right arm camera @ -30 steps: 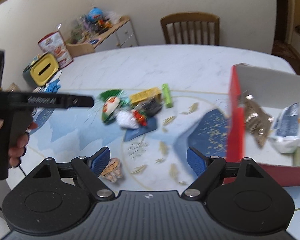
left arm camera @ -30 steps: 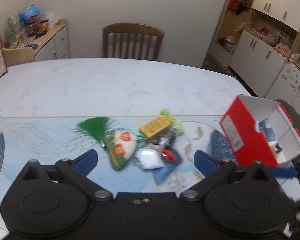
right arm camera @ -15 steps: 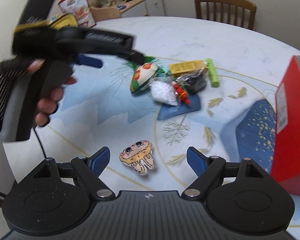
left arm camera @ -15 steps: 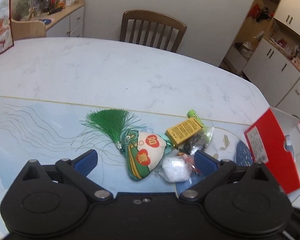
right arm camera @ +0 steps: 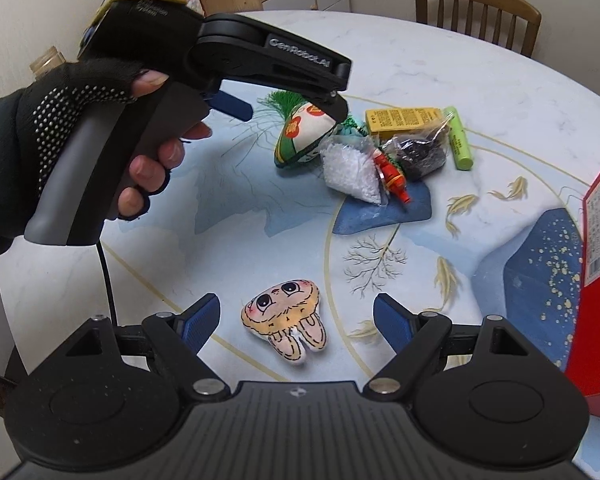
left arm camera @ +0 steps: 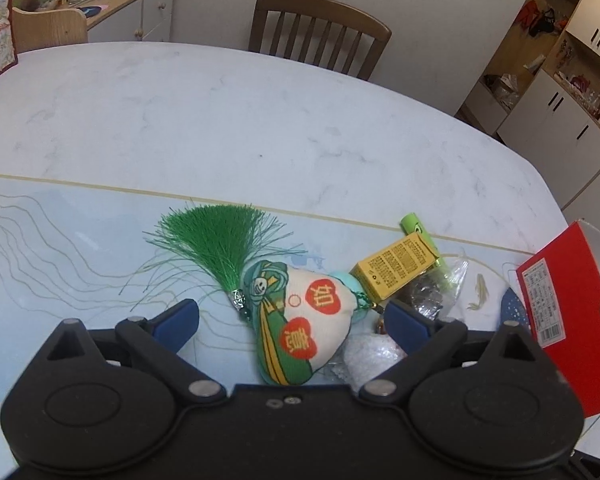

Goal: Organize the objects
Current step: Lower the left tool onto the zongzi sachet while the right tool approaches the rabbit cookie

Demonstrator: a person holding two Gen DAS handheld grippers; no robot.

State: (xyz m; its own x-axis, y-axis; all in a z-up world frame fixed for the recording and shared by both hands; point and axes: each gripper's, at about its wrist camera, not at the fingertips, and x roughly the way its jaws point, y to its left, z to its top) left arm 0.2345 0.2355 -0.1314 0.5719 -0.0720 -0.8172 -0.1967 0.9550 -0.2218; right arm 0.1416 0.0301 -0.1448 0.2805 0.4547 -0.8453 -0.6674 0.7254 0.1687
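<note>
L gripper (left arm camera: 292, 316) is hovering w/ fingers spread wide either side of the green-tasselled sachet (left arm camera: 304, 320), prob lining up a grab. R gripper (right arm camera: 296, 318), also gaping and holding nothing, is straddling the bunny toy (right arm camera: 288, 320) nearer the camera than the sachet. Red box (left arm camera: 560, 312) is sitting right of the sachet (contents can't be seen from here).

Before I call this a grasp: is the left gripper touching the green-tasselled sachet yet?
Apart. The left wrist view shows the left gripper open, bare mat visible between each blue fingertip and the sachet.
</note>
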